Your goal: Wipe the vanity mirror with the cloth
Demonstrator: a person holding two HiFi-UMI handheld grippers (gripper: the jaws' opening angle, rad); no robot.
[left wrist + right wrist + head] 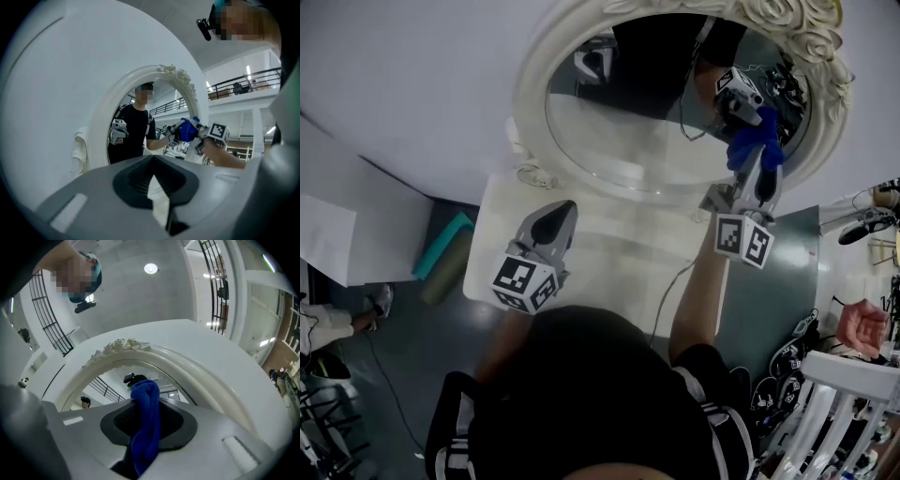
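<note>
Reaches forward and up with the right forearm (698,300), stretched near straight toward the vanity mirror (628,131). Holds the right gripper (761,167) at the mirror's lower right, tips aimed at the glass. Clamps the blue cloth (145,418) between those jaws: pinched in a bunched fold, standing up past the tips and trailing down behind the pads. Sets the cloth against the glass just inside the mirror's carved cream frame (532,89); seen from the left gripper view, meets its own reflection there with no gap to make out. Carries the left gripper (558,216) low, below the mirror's lower left edge, above the white vanity top (609,246) at the mirror's foot. Points it up toward the mirror, well apart from the cloth. Shows the left jaws closed tip to tip, only a thin wedge of light behind the tips, nothing held between.
</note>
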